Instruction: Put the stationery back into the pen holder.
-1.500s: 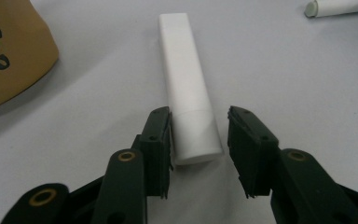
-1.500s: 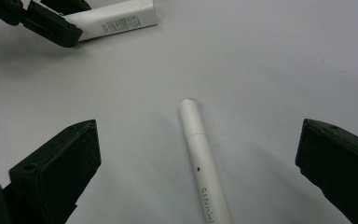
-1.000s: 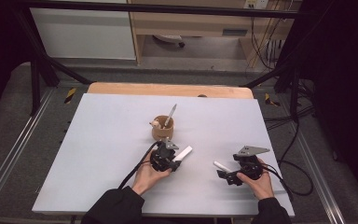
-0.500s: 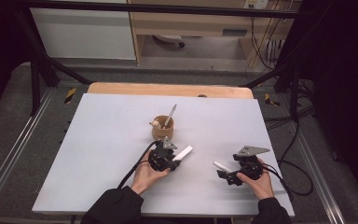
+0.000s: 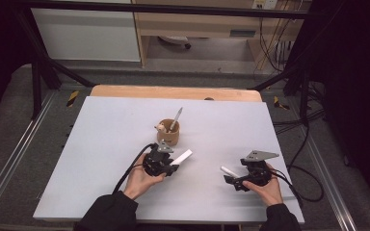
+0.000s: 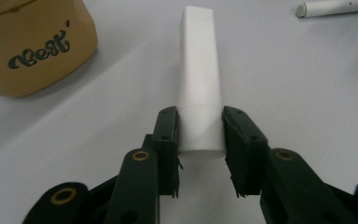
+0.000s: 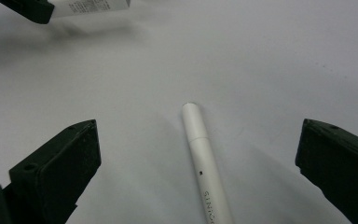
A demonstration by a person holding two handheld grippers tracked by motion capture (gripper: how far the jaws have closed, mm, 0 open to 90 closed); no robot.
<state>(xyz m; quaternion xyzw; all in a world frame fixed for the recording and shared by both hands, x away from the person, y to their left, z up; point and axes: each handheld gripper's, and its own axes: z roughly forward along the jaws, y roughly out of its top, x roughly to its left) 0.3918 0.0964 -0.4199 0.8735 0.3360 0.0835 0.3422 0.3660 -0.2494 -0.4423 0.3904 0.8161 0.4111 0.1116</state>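
Observation:
My left gripper (image 5: pixel 172 163) (image 6: pixel 199 140) is shut on a white squeeze tube (image 5: pixel 182 157) (image 6: pixel 199 79). It grips the tube's near end, and the tube points forward just above the white table (image 5: pixel 101 144). A tan cup (image 5: pixel 168 135) (image 6: pixel 32 46) with dark lettering stands just beyond it, with a white stick (image 5: pixel 176 119) and a small figure inside. My right gripper (image 5: pixel 232 175) (image 7: pixel 198 140) is open. A white pen (image 5: pixel 229 172) (image 7: pixel 203 158) lies flat on the table between its wide-set jaws, untouched. The pen's tip (image 6: pixel 335 7) also appears in the left gripper view.
A wooden board (image 5: pixel 173 92) runs along the table's far edge. Black cables (image 5: pixel 308 178) trail from both grippers, one off the table's right side. Bare white table lies to the left and at the back. In the right gripper view the left gripper (image 7: pixel 28 9) and tube (image 7: pixel 91 5) are at top left.
My left gripper has shifted a little left with the tube and lifted slightly. The right gripper and the pen have stayed put.

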